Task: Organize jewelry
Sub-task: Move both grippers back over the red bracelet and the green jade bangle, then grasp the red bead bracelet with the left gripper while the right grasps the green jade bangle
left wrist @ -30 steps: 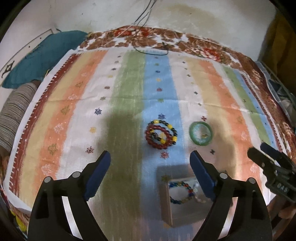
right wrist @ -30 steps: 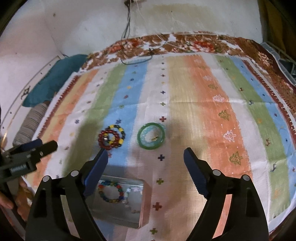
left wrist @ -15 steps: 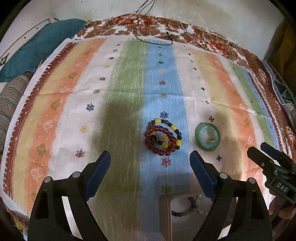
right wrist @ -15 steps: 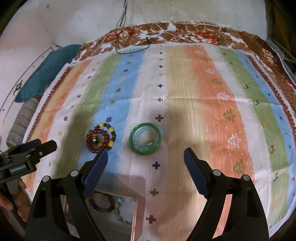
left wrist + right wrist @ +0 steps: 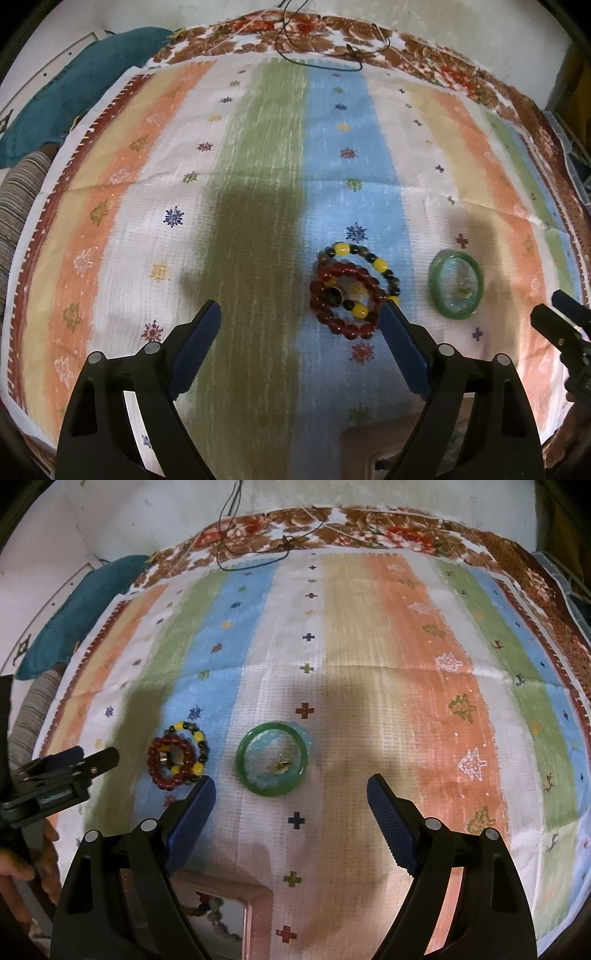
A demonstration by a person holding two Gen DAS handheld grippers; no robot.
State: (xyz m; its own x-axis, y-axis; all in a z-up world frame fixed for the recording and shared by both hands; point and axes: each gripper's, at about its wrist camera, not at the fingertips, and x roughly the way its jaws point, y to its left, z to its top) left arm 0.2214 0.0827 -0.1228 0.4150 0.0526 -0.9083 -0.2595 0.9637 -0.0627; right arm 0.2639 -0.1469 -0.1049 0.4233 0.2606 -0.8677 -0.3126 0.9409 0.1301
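Both grippers are held with jaws spread wide and nothing between them. The left gripper is aimed low over the cloth, its right finger just beside the beads; that line-up suggests the beads are meant to be taken next. The right gripper is centred just short of the bangle, which lies between and beyond its fingertips, apart from both, so a pick there looks equally prepared.

The beads are seen as two stacked bracelets: a dark red one overlapped by a strand of yellow and dark beads, with a small dark piece inside the loops that cannot be identified. They lie on the blue stripe. The bangle is a smooth green ring, apparently paired with a paler one, with a small gold item inside it. It rests on the white stripe, near the beads but not touching.

A box holding another beaded strand is visible at the bottom edge, probably the destination.
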